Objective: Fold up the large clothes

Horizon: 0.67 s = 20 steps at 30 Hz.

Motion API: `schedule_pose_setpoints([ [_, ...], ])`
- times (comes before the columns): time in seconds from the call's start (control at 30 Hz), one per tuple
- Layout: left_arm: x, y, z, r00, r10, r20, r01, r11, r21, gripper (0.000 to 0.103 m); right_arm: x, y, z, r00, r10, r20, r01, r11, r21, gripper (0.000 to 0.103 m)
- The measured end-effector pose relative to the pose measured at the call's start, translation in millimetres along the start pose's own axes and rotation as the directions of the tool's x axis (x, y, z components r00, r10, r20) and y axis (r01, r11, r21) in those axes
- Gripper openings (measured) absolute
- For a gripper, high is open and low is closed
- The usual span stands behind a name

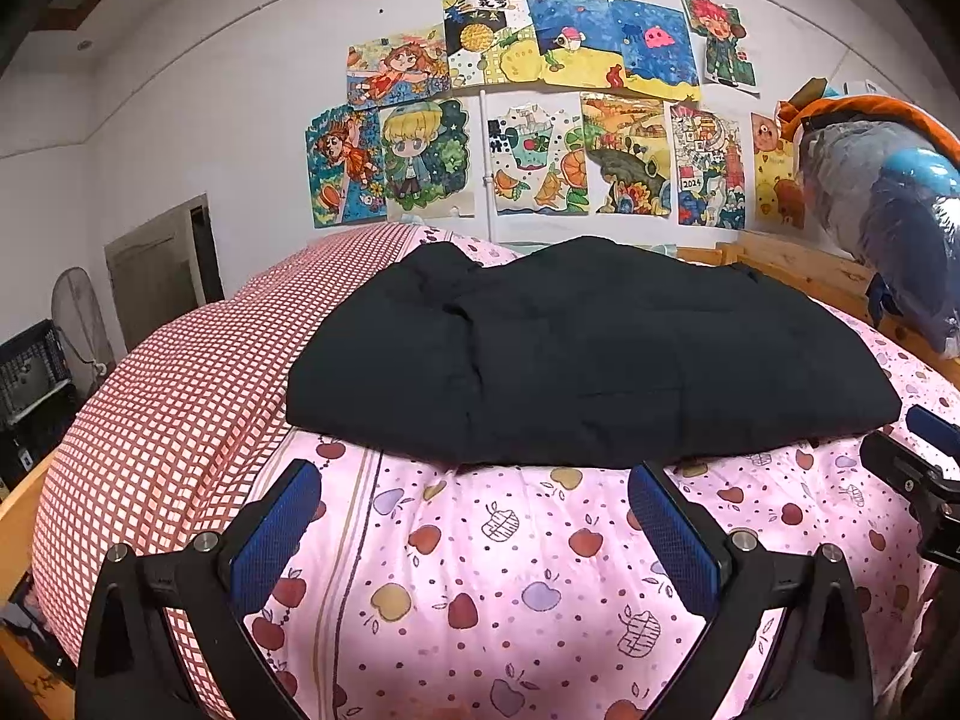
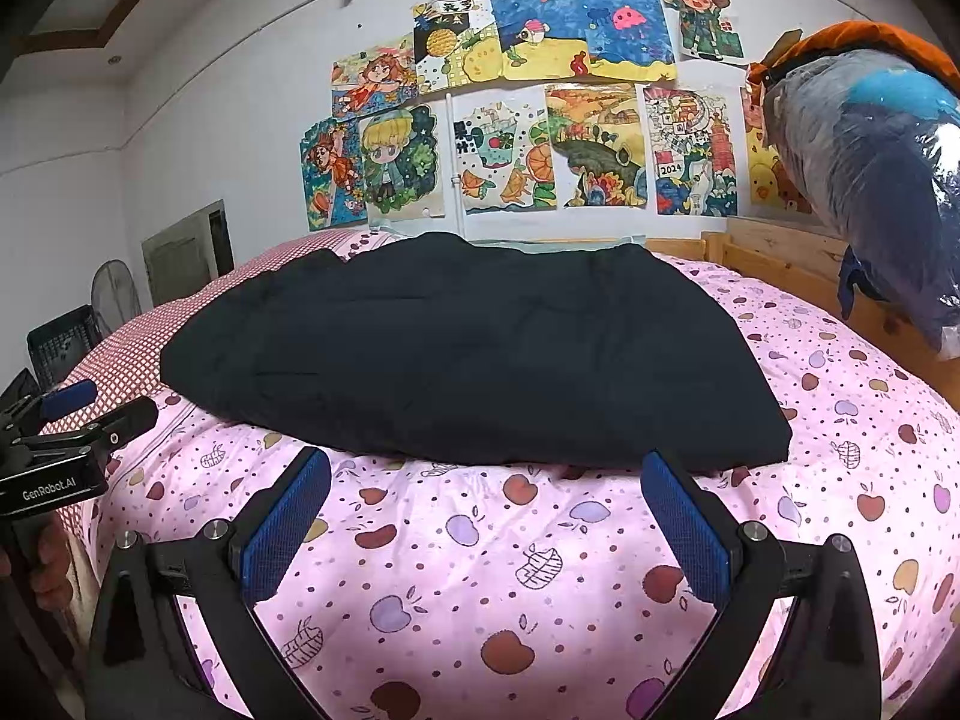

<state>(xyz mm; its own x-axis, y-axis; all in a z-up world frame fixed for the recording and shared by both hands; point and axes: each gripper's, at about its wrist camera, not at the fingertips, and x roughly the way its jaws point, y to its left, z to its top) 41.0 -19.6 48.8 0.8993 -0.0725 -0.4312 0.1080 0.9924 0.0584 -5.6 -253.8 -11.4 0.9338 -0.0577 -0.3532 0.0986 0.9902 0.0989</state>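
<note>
A large black padded garment point(image 1: 588, 354) lies folded into a wide flat bundle on the pink apple-print bed cover point(image 1: 480, 570). It also shows in the right wrist view point(image 2: 474, 348). My left gripper point(image 1: 474, 480) is open and empty, hovering just short of the garment's near edge. My right gripper point(image 2: 486, 474) is open and empty too, in front of the same near edge. The right gripper shows at the right edge of the left wrist view point(image 1: 918, 450), and the left gripper shows at the left edge of the right wrist view point(image 2: 90, 408).
A red checked quilt point(image 1: 180, 396) lies along the bed's left side. A wooden bed rail point(image 2: 780, 252) and a plastic-wrapped bundle point(image 2: 870, 168) stand at the right. Drawings point(image 2: 510, 120) cover the back wall. A fan point(image 1: 78, 312) and a crate point(image 1: 30, 366) stand at the left.
</note>
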Motion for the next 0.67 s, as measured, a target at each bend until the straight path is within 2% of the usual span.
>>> schedule_pose_setpoints([
  [0.67, -0.2, -3.5, -1.2, 1.0, 0.003, 0.001, -0.003, 1.0, 0.003, 0.103, 0.4, 0.1, -1.2, 1.0, -0.001, -0.003, 0.001, 1.0, 0.0, 0.101],
])
